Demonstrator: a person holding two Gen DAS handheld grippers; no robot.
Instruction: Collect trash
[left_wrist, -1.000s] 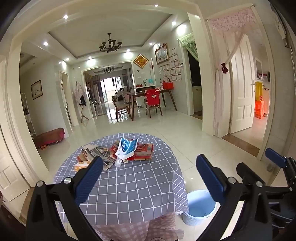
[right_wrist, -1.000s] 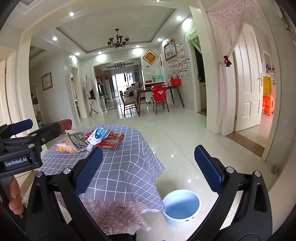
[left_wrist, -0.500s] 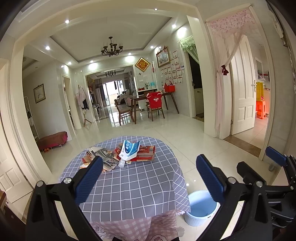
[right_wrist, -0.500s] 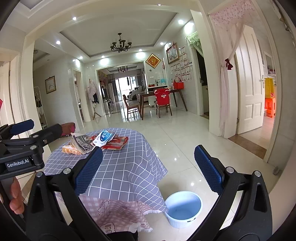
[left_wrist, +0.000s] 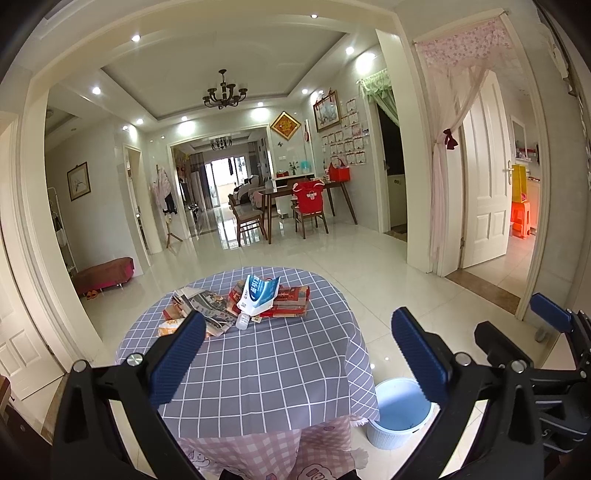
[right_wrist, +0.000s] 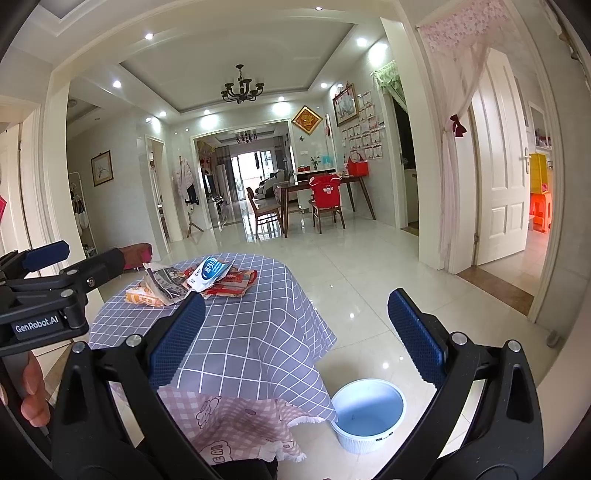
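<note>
Grey checked cloth covers the round table (left_wrist: 258, 369), over a pink layer that hangs lower, and the near half of its top lies bare. The trash sits in a heap toward the far edge, at about eleven o'clock from the left gripper (left_wrist: 295, 354): an orange snack packet (left_wrist: 168, 326) at the left, crumpled newspaper (left_wrist: 212, 312) beside it, then a blue-and-white pouch (left_wrist: 258, 291) with its capped spout (left_wrist: 242, 321) pointing at the camera, lying on flattened red wrappers (left_wrist: 291, 299). Right of the table, at about four o'clock on the tiled floor (left_wrist: 388, 280), stands a pale blue bin (left_wrist: 399, 417) just beside the hanging cloth, with open floor beyond it to the doorway.

Against a second ago, the table fills more of both views and sits lower in them, and the bin shows larger; the heap has not shifted.

Both tools are held level, pointing across the table. The left gripper's blue pads (left_wrist: 177, 356) stand wide apart with nothing between them. The right gripper (right_wrist: 291, 339) is likewise spread wide and empty, above the table's near right edge. In the right view a hand (right_wrist: 31, 391) grips the left tool's handle at nine o'clock.
</note>
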